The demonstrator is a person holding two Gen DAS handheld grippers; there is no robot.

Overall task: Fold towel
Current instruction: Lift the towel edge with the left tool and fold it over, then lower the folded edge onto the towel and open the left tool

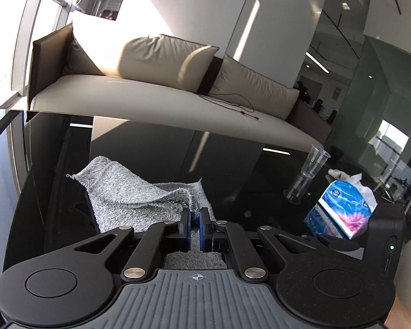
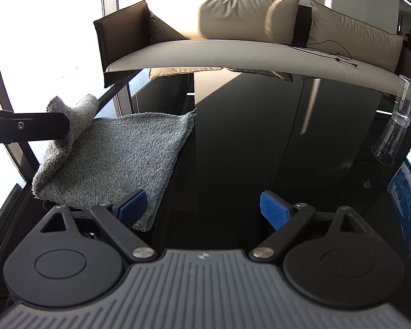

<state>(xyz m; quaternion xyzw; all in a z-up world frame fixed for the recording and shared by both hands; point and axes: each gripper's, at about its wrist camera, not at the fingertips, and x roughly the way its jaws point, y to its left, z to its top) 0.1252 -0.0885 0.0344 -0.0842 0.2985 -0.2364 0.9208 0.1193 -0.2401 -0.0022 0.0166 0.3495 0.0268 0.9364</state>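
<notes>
The left gripper (image 1: 195, 220) pinched the grey towel's (image 1: 128, 200) edge, lower centre; right gripper (image 2: 202, 208) stood wide, empty. Carry the edge across low, aligning corners.

1. My left gripper (image 1: 195, 220): black linkage arms, silver pivot screws, blue pads, grey ribbed base with a crosshair mark.
2. My right gripper (image 2: 204, 209): same black arms, blue ridged pads; its housing carries a green indicator light.
</notes>
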